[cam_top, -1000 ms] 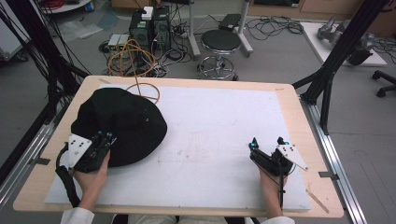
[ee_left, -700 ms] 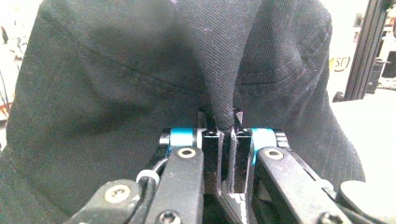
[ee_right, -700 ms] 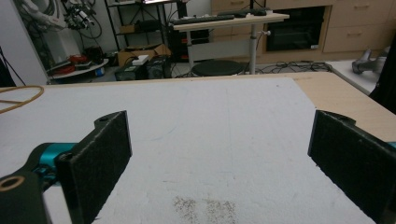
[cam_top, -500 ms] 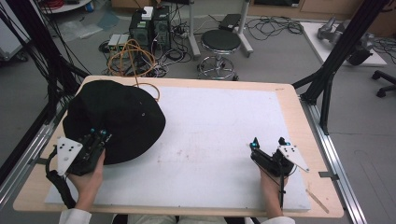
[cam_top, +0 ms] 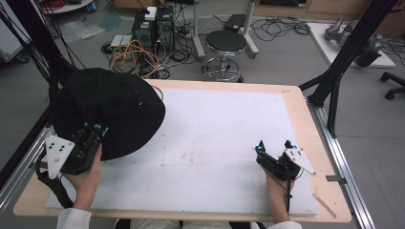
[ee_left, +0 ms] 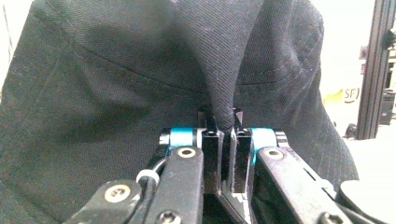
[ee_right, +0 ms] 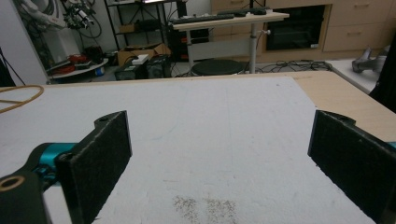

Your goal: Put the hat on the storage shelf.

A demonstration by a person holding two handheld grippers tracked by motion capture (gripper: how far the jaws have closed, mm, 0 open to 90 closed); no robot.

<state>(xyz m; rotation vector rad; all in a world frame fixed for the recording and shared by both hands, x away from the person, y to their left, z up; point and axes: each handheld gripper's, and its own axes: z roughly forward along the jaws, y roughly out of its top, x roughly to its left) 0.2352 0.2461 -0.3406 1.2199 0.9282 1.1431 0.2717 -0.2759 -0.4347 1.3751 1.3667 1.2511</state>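
Pinched tight on a fold of the black hat (ee_left: 140,84), left gripper (cam_top: 90,128) at the table's (cam_top: 296,102) left edge, hat lifted and hanging past the white mat (cam_top: 219,143) toward the floor side. Farther right, right gripper (cam_top: 274,145) spread wide and holding nothing, low over the mat's near right corner. Risk, as a judgement: thin pinch of cloth slipping free under the hat's weight, or brim snagging the black frame post (cam_top: 52,71) just beside it.
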